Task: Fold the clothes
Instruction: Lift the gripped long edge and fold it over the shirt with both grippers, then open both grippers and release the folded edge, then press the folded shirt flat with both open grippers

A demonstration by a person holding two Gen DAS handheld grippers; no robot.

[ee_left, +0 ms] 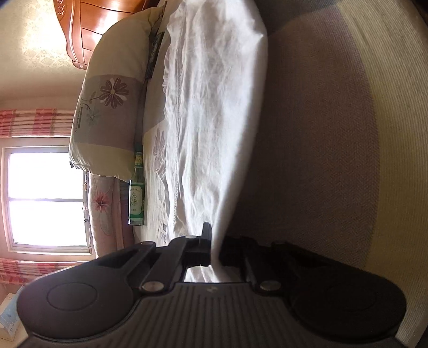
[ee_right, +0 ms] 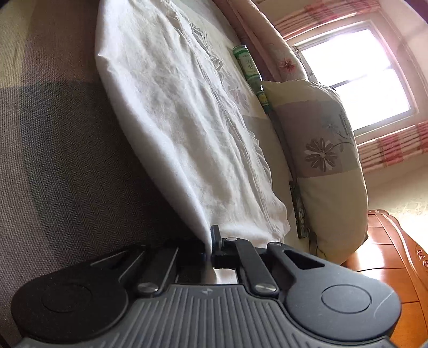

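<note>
A white, wrinkled garment point(ee_left: 203, 112) with a stitched seam is stretched out over the bed, one edge lifted above the woven grey-beige mat point(ee_left: 321, 160). My left gripper point(ee_left: 214, 241) is shut on one corner of the cloth, which runs between its black fingers. In the right wrist view the same white garment point(ee_right: 171, 107) rises away from my right gripper point(ee_right: 210, 242), which is shut on another corner. Both cameras are rolled sideways. The cloth hangs taut between the two grips and casts a shadow on the mat point(ee_right: 67, 160).
A floral pillow point(ee_left: 107, 107) point(ee_right: 326, 160) leans at the bed's head beside a green glass bottle point(ee_left: 137, 192) point(ee_right: 251, 75). A carved wooden headboard point(ee_left: 88, 24) point(ee_right: 388, 254), a bright window point(ee_left: 45, 198) point(ee_right: 353, 75) with pink striped curtains and a small dark packet point(ee_left: 155, 53) are nearby.
</note>
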